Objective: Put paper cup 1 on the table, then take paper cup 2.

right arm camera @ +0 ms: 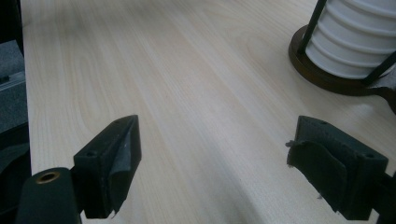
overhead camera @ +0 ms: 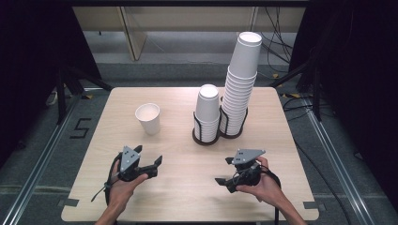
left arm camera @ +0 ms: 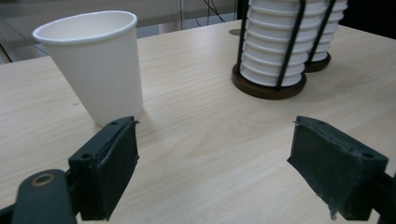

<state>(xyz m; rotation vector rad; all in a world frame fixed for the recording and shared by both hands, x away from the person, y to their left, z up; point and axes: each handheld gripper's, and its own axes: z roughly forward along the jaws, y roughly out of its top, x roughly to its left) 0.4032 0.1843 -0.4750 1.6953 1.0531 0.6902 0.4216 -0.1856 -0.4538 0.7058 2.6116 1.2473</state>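
Jaws of each hand-held gripper, left point(overhead camera: 149, 158) and right point(overhead camera: 224, 170), gape wide, empty, near the single cup point(overhead camera: 148, 118).

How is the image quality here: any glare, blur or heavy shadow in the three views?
High view: even light on the table, dark surroundings, the single cup sharp. Left gripper view: the cup is crisp, with a soft shadow at its base; the near jaws look slightly soft. Right gripper view: mild sheen on the wood, with the upper left corner dim.

Your left gripper point(overhead camera: 148, 161) sits at the lower left of the frame, jaws spread wide. Your right gripper point(overhead camera: 224, 170) sits at the lower right, jaws equally wide, both hands gripping from below.
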